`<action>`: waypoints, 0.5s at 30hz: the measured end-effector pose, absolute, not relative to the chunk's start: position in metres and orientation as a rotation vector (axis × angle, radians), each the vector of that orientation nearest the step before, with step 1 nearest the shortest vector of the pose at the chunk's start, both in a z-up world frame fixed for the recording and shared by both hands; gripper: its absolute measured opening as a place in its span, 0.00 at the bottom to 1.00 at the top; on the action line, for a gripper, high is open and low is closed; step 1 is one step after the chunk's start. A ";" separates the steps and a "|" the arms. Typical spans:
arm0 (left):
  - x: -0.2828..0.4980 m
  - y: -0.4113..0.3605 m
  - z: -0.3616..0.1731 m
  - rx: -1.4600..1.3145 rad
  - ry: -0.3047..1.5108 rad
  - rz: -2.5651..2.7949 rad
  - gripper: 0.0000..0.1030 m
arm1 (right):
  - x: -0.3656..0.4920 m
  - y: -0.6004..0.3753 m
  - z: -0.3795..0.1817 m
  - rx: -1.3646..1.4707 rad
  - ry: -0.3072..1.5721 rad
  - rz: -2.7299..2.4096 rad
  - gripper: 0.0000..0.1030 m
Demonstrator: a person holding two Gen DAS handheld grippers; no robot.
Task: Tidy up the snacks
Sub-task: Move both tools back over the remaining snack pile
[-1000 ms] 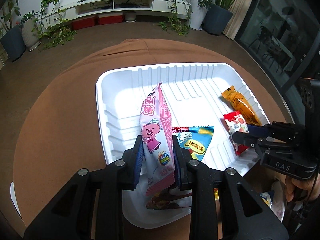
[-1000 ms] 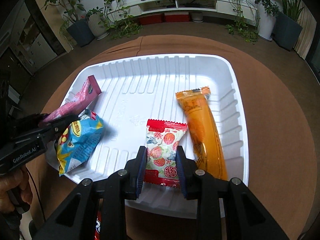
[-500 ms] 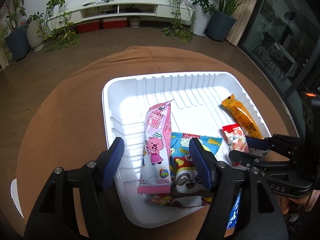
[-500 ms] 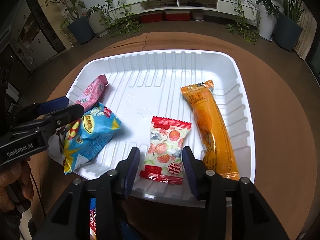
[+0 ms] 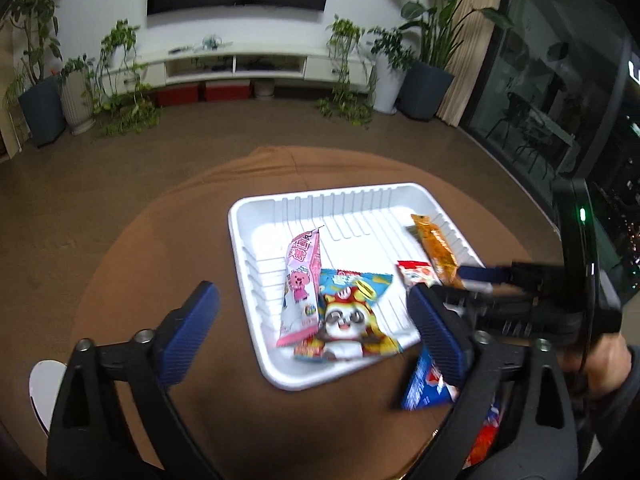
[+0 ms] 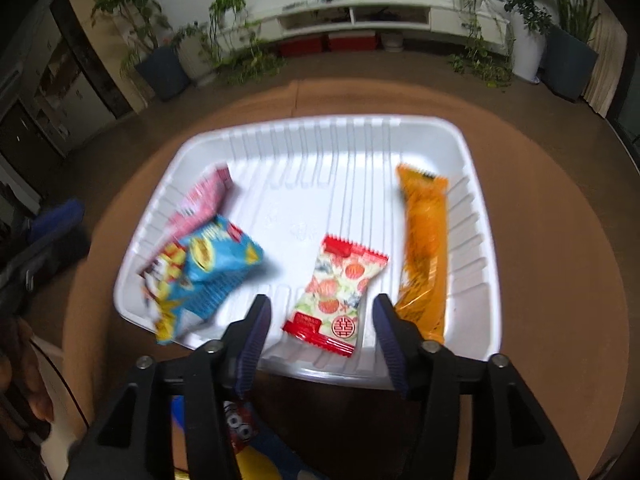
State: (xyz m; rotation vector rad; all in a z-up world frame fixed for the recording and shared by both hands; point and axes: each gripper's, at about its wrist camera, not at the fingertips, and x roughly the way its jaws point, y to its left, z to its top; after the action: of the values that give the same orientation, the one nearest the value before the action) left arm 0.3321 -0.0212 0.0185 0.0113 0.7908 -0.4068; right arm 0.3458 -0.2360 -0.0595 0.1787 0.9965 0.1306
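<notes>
A white ribbed tray [image 5: 352,204] [image 6: 476,216] sits on the round brown table. In it lie a pink packet [image 5: 302,276] [image 6: 204,196], a blue packet [image 5: 352,316] [image 6: 212,268], a red and white candy packet [image 6: 338,294] [image 5: 416,272] and a long orange packet [image 6: 426,248] [image 5: 434,248]. My left gripper [image 5: 316,336] hangs above the tray's near left corner, its jaws still opening wide and apart from the pink and blue packets below. My right gripper [image 6: 322,344] hovers over the near rim with jaws opening, the candy packet lying free between them.
More loose snack packets lie on the table in front of the tray: a blue one [image 5: 428,384] and a dark one with yellow [image 6: 240,428]. A white object [image 5: 42,384] sits at the table's left edge. A hand [image 5: 604,364] holds the right gripper's handle.
The left gripper let go of the pink packet, which now lies in the tray, then opened wide and rose back. The right gripper released the candy packet, widened and lifted slightly.
</notes>
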 end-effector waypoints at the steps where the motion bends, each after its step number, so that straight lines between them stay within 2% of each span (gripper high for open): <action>1: 0.319 -0.017 0.024 0.015 0.767 -0.408 0.99 | 0.340 -0.239 -0.050 0.190 0.968 0.131 0.64; 6: 0.260 0.000 0.042 0.037 0.711 -0.433 0.99 | 0.296 -0.253 -0.013 0.241 0.854 0.156 0.76; 11: 0.199 0.020 0.046 0.001 0.718 -0.455 1.00 | 0.230 -0.269 0.003 0.274 0.774 0.169 0.79; 15: 0.145 0.026 0.033 0.011 0.756 -0.479 0.99 | 0.172 -0.283 -0.007 0.350 0.758 0.165 0.83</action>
State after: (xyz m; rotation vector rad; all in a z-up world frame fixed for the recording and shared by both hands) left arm 0.1449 0.0261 0.0325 0.0111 0.7560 -0.4792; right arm 0.1725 -0.2830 -0.0067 0.3503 0.7575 0.1648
